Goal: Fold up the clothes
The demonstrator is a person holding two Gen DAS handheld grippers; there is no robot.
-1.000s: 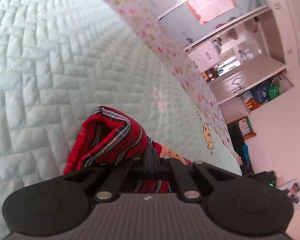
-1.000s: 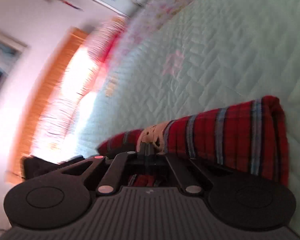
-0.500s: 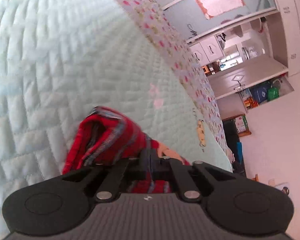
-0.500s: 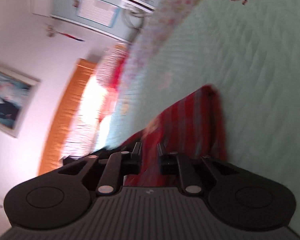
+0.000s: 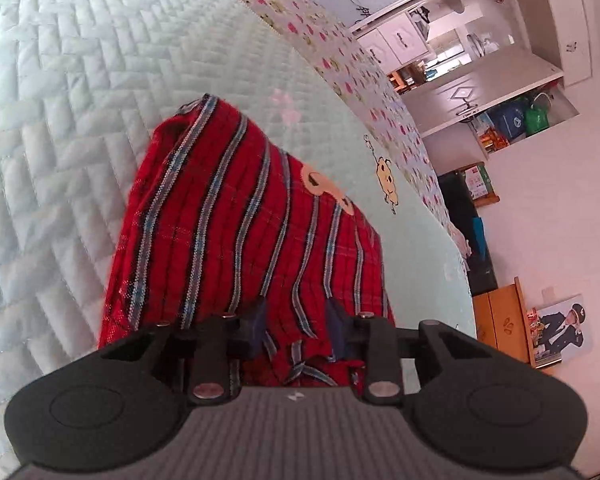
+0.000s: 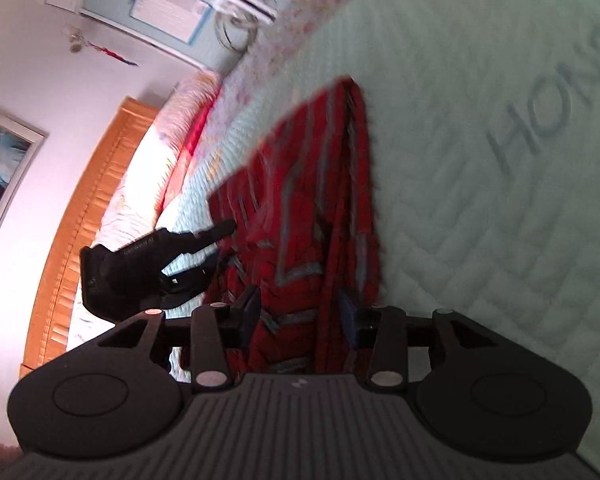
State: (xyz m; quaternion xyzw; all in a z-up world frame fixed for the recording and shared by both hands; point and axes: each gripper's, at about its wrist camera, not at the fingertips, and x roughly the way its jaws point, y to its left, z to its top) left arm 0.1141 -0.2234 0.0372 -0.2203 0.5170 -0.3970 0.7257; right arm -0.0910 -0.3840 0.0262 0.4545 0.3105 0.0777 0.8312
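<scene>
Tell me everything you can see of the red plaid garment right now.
The red plaid garment looks like soft woven cloth, red with blue, white and dark stripes and a pale cartoon patch. It lies folded in layers on the pale green quilted bedspread. The left gripper and right gripper have just been opening; cloth lies between their parted fingers, seemingly unpinched.

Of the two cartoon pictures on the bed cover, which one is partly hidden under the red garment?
The orange round-faced cartoon is partly covered by the red plaid garment. The yellow cartoon figure beside it lies fully in view on the quilted cover, apart from the cloth.
</scene>
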